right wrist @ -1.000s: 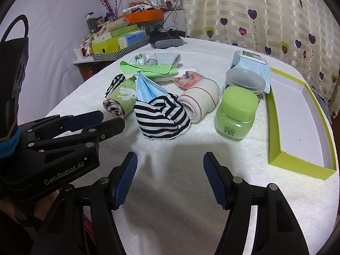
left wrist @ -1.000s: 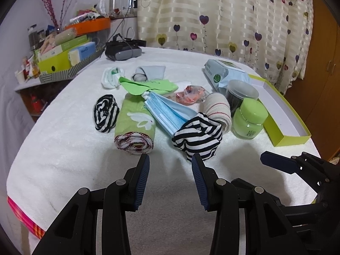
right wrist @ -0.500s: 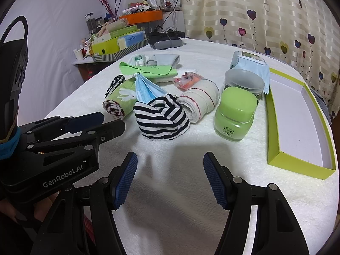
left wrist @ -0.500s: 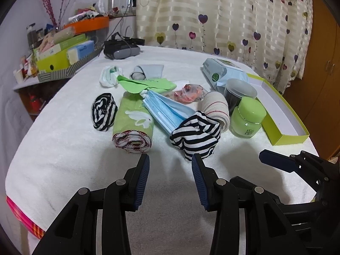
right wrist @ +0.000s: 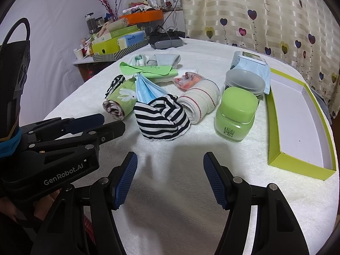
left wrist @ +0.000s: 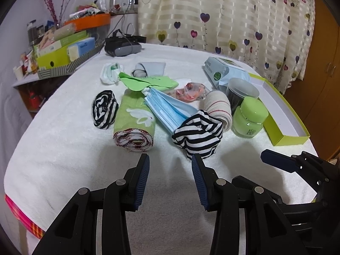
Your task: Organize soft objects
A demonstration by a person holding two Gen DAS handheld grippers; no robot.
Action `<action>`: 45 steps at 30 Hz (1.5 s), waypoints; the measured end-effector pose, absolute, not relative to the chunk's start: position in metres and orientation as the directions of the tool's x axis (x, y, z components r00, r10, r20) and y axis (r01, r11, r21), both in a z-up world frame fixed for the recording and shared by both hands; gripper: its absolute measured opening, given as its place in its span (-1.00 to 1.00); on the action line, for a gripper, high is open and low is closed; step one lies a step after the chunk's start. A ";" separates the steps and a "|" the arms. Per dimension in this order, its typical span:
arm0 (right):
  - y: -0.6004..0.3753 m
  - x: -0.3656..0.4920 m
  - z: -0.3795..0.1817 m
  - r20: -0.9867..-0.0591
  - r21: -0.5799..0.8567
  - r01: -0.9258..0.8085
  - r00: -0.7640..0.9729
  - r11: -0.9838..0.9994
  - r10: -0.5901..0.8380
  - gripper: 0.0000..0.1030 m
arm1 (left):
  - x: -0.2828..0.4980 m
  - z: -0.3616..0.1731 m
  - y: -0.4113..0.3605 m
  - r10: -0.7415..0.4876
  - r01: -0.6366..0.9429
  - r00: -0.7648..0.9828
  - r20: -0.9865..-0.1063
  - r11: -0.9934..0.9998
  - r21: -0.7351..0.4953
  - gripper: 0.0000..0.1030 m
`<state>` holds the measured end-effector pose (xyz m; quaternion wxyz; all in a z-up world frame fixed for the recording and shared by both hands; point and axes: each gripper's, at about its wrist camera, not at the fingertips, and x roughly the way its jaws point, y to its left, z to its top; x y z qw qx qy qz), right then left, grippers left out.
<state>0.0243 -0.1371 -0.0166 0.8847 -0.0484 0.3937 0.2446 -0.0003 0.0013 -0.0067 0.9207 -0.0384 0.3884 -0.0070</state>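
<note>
Plainly, both tools hung released over the near edge, nothing between their pads: left tool (left wrist: 170, 162), right tool (right wrist: 170, 161). Left to right lay a rolled green towel (left wrist: 133, 125), a striped cloth bundle (left wrist: 198, 135), then the empty green box (right wrist: 297, 123). Best gripped low, at its bulk. White towelling covered the table (left wrist: 63, 153); heart-patterned curtains hung beyond.
</note>
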 end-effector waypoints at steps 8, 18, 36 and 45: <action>-0.138 0.023 -0.015 -0.717 0.109 -0.469 0.574 0.876 0.396 0.27 | 0.001 -0.007 0.007 -0.038 -0.038 0.695 -0.718 0.995 -0.090 -0.22; -0.137 0.026 -0.014 -0.713 0.110 -0.472 0.576 0.875 0.400 0.27 | 0.001 0.000 0.008 -0.055 -0.029 0.709 -0.703 0.994 -0.107 -0.22; -0.133 0.031 -0.012 -0.702 0.124 -0.484 0.575 0.866 0.421 0.27 | 0.002 0.002 0.017 -0.031 -0.043 0.735 -0.677 0.995 -0.092 -0.22; -0.129 0.031 -0.009 -0.683 0.100 -0.501 0.594 0.860 0.426 0.27 | 0.003 0.003 0.024 -0.038 -0.047 0.748 -0.662 0.993 -0.110 -0.22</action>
